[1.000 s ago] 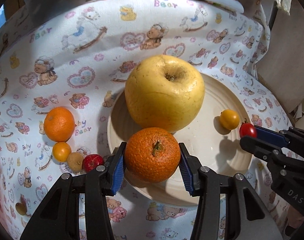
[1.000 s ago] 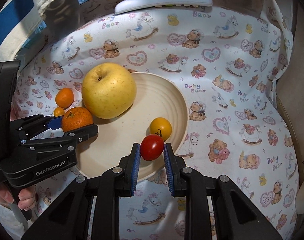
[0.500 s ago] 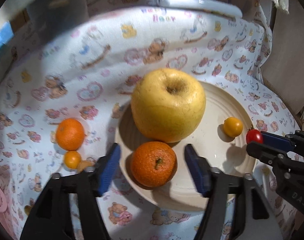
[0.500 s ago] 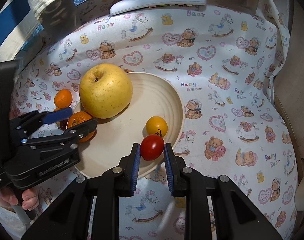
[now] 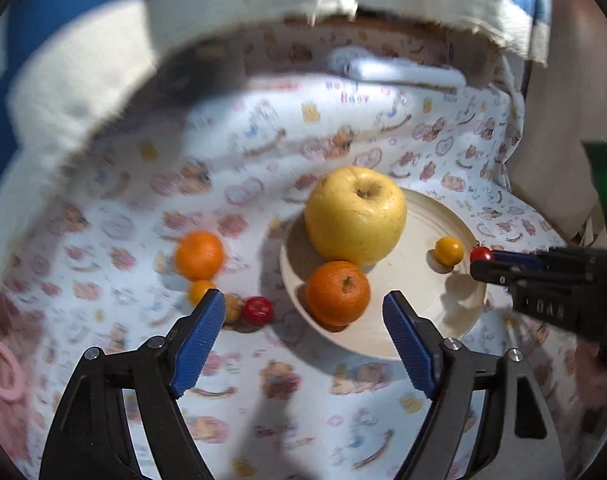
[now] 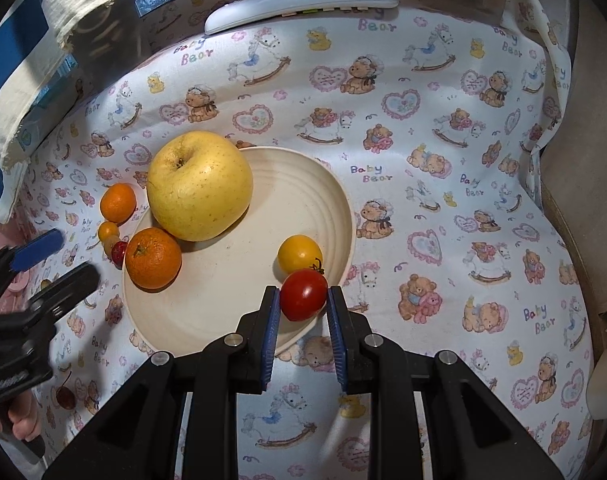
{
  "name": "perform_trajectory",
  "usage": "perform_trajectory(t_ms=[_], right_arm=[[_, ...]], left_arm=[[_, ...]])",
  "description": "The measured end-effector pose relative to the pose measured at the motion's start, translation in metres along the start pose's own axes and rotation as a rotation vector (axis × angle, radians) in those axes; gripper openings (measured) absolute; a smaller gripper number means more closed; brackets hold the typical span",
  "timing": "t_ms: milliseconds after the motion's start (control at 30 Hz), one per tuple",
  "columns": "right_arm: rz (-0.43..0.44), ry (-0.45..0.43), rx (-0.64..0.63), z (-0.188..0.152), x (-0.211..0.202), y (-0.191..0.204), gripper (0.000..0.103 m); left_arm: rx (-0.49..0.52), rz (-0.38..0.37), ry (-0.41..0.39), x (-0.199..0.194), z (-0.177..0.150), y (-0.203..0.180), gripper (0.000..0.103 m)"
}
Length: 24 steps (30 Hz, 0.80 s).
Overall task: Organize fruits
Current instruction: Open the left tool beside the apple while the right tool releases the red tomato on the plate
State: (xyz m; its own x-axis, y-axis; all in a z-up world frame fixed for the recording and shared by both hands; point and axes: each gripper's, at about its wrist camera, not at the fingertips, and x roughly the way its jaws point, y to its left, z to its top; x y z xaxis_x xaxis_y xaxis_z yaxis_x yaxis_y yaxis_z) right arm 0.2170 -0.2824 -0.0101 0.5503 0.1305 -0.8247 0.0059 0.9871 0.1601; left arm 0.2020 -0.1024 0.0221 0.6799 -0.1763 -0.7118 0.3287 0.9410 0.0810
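A cream plate (image 6: pixel 231 312) (image 5: pixel 451 320) holds a big yellow apple (image 6: pixel 199 185) (image 5: pixel 355 214), an orange mandarin (image 6: pixel 153 258) (image 5: pixel 337 293) and a small yellow tomato (image 6: pixel 299 253) (image 5: pixel 449 251). My right gripper (image 6: pixel 303 300) (image 5: pixel 481 260) is shut on a red cherry tomato (image 6: pixel 303 294) (image 5: pixel 480 255) just above the plate's near rim. My left gripper (image 5: pixel 303 320) (image 6: pixel 59 256) is open and empty, drawn back from the mandarin. Left of the plate on the cloth lie a second mandarin (image 5: pixel 199 255) (image 6: pixel 118 202), a small orange fruit (image 5: pixel 199 290), a brownish fruit (image 5: pixel 232 307) and a red tomato (image 5: pixel 258 311).
A bear-print cloth (image 6: pixel 443 200) covers the surface. A white remote control (image 6: pixel 303 6) lies at the far edge. A pink ring (image 5: pixel 1 368) sits at the left. A dark red fruit (image 6: pixel 65 398) lies near the front left. Beige cushions border the right side.
My left gripper opened, let go of the mandarin on the plate and pulled back and up. My right gripper kept the red tomato and stayed over the plate's rim.
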Motion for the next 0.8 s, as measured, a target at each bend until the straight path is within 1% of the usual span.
perform_trajectory(t_ms=[67, 167, 200, 267, 500, 600, 667, 733, 800], right_arm=[[-0.003, -0.001, -0.001, 0.0, 0.0, 0.0, 0.025], [-0.021, -0.007, 0.011, 0.0, 0.0, -0.001, 0.025], [-0.022, -0.006, 0.015, 0.0, 0.0, -0.002, 0.025], [-0.01, 0.004, 0.02, 0.0, 0.002, -0.003, 0.025], [-0.011, -0.001, 0.025, 0.0, 0.0, -0.003, 0.025], [0.002, -0.016, 0.029, 0.0, -0.004, -0.003, 0.025], [0.029, -0.046, 0.024, 0.0, -0.011, 0.0, 0.025], [0.032, -0.08, 0.013, 0.0, -0.018, 0.004, 0.025], [0.027, -0.129, -0.008, -0.002, -0.026, 0.009, 0.03]], left_arm=[[0.035, 0.054, -0.053, -0.013, -0.007, -0.001, 0.08], [0.066, 0.117, -0.104, -0.031, -0.017, -0.001, 0.081], [0.085, 0.128, -0.118, -0.035, -0.02, -0.002, 0.085], [0.114, 0.135, -0.149, -0.046, -0.028, -0.006, 0.086], [0.089, 0.139, -0.238, -0.077, -0.045, 0.002, 0.086], [0.052, 0.129, -0.266, -0.088, -0.05, 0.013, 0.087], [0.024, 0.136, -0.288, -0.093, -0.053, 0.023, 0.088], [-0.009, 0.15, -0.315, -0.097, -0.055, 0.033, 0.09], [-0.04, 0.162, -0.341, -0.099, -0.058, 0.044, 0.091]])
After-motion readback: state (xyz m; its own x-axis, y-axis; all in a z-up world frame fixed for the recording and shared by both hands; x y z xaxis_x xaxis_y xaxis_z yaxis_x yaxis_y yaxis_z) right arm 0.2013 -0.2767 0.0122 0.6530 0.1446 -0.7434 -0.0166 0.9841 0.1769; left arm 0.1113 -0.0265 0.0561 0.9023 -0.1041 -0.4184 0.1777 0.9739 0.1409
